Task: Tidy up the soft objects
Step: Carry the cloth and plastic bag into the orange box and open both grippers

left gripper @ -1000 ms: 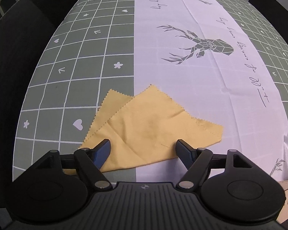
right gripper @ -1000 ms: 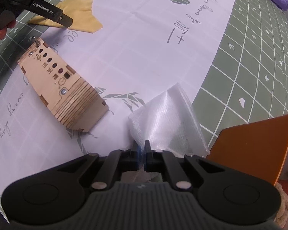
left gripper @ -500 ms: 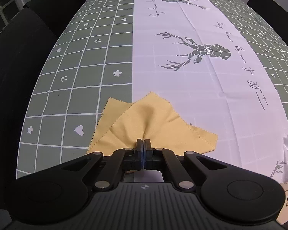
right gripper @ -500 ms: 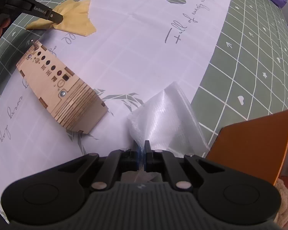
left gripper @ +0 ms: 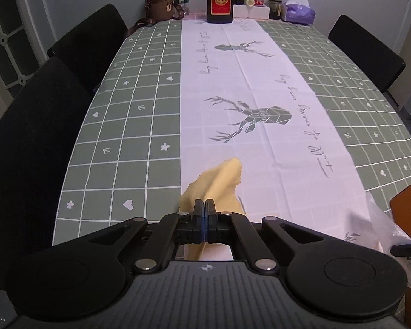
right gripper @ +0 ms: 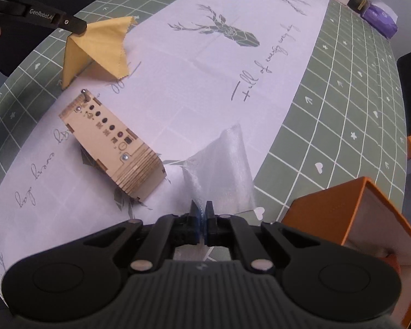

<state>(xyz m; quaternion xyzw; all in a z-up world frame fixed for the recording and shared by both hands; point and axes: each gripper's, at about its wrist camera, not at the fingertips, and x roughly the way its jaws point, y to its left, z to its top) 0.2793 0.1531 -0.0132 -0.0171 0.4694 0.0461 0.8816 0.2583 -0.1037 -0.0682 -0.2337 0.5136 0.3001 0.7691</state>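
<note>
My left gripper point(left gripper: 204, 205) is shut on a yellow cloth point(left gripper: 219, 181), which hangs from the pads above the table. The right wrist view shows that cloth point(right gripper: 96, 49) draped in a tent shape under the left gripper point(right gripper: 79, 28), its lower edges still near the tablecloth. My right gripper point(right gripper: 202, 208) is shut on a sheer white fabric piece point(right gripper: 222, 172), lifted off the table and hanging ahead of the fingers. An orange box point(right gripper: 356, 219) stands open just right of the right gripper.
A wooden laser-cut block point(right gripper: 112, 148) lies on the white deer-print runner point(right gripper: 205, 82) between the two cloths. Bottles, jars and a purple tissue pack point(left gripper: 298, 11) line the far table edge. Black chairs point(left gripper: 35, 142) stand along both sides.
The left gripper closed on the yellow cloth and lifted it off the table. The right gripper, shut throughout, raised the white fabric a little.
</note>
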